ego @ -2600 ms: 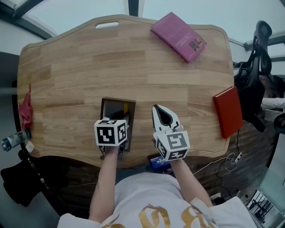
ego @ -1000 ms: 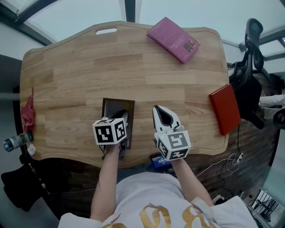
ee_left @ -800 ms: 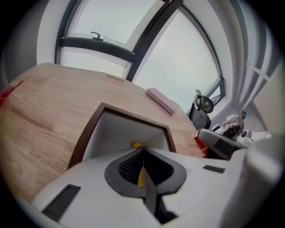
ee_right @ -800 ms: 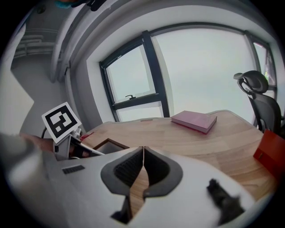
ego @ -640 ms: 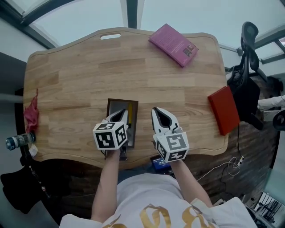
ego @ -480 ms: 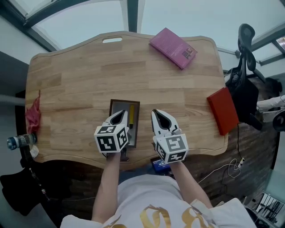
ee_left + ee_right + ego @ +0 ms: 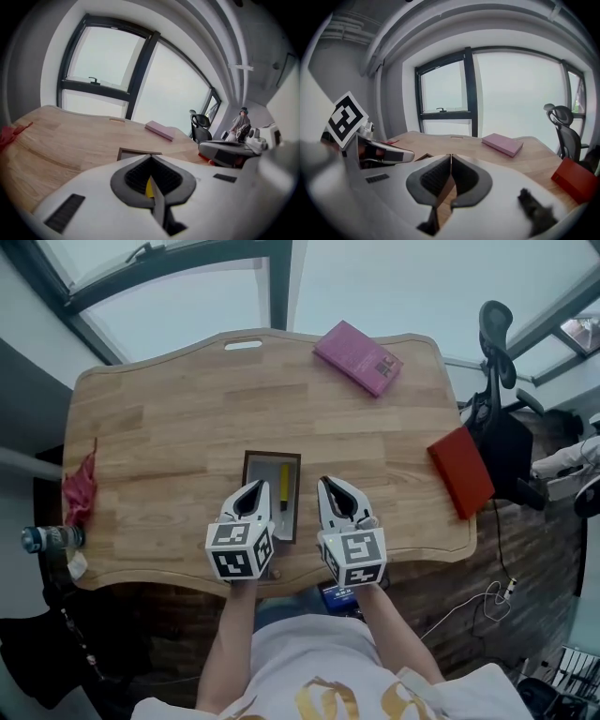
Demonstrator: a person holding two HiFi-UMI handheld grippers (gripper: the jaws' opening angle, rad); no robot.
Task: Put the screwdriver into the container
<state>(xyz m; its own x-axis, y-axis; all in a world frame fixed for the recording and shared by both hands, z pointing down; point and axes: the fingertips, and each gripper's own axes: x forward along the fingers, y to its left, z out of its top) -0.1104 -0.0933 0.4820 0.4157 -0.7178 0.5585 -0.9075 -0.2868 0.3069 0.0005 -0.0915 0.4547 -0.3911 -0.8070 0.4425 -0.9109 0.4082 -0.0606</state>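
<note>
With screwdriver point(image 7: 284, 482) lying in container point(image 7: 272, 455) at frame centre, lift left gripper point(image 7: 253, 487) and right gripper point(image 7: 330, 486), fingers closed and empty, clear.

Yellow screwdriver point(image 7: 284, 487) inside container point(image 7: 251, 471)

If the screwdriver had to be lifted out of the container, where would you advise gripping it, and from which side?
I would grip the screwdriver by its yellow handle, coming straight down from above with the jaws closing across its width. It lies flat, lengthwise in the container, whose raised walls would likely block a sideways approach. The handle is also its thickest part.
</note>
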